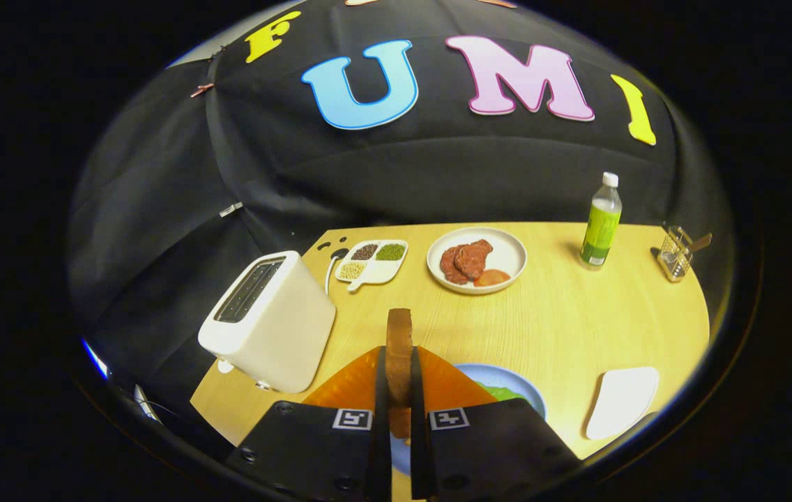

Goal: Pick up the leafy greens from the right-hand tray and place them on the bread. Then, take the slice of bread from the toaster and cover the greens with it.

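A slice of bread stands on edge between my fingers, and my gripper is shut on it, held above the table. Just below and to the right of the fingers lies a blue plate with leafy greens on it, partly hidden by the gripper body. The white toaster stands to the left of the fingers, its slot on top looking dark. An orange mat shows under the gripper, beneath the plate.
Beyond the fingers sit a white plate with meat slices and a small divided dish of grains. A green bottle and a wire holder stand far right. A white tray lies at the near right.
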{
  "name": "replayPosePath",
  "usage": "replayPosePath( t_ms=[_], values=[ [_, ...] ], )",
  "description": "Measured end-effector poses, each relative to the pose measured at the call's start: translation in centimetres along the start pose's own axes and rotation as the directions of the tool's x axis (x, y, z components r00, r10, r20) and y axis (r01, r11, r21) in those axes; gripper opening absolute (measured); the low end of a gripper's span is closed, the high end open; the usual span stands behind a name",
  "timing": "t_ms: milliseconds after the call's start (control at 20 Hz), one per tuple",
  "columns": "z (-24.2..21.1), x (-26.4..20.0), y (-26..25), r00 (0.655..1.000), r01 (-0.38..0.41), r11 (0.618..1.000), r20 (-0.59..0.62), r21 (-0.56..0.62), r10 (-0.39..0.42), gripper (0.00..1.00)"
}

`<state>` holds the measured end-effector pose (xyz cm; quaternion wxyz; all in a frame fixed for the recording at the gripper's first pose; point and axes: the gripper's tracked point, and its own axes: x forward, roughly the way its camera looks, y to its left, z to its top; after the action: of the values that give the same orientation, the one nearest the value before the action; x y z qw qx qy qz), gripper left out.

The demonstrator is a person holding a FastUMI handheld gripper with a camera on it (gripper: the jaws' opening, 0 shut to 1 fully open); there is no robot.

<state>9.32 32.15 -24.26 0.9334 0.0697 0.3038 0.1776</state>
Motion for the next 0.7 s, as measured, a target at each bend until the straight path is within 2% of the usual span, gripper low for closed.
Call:
replayPosePath(
  t_ms=[200,350,700],
  values=[
    [-2.0,0.8,-2.1,0.999,0.034,0.999,-0.026,0.010,-0.034,0.15],
    [-2.5,0.5,-3.2,0.999,0.033,0.996,-0.020,0.079,-0.031,0.15],
    [-5.1,-1.0,-7.0,0.993,0.110,0.987,-0.063,0.121,-0.103,0.15]
  ],
)
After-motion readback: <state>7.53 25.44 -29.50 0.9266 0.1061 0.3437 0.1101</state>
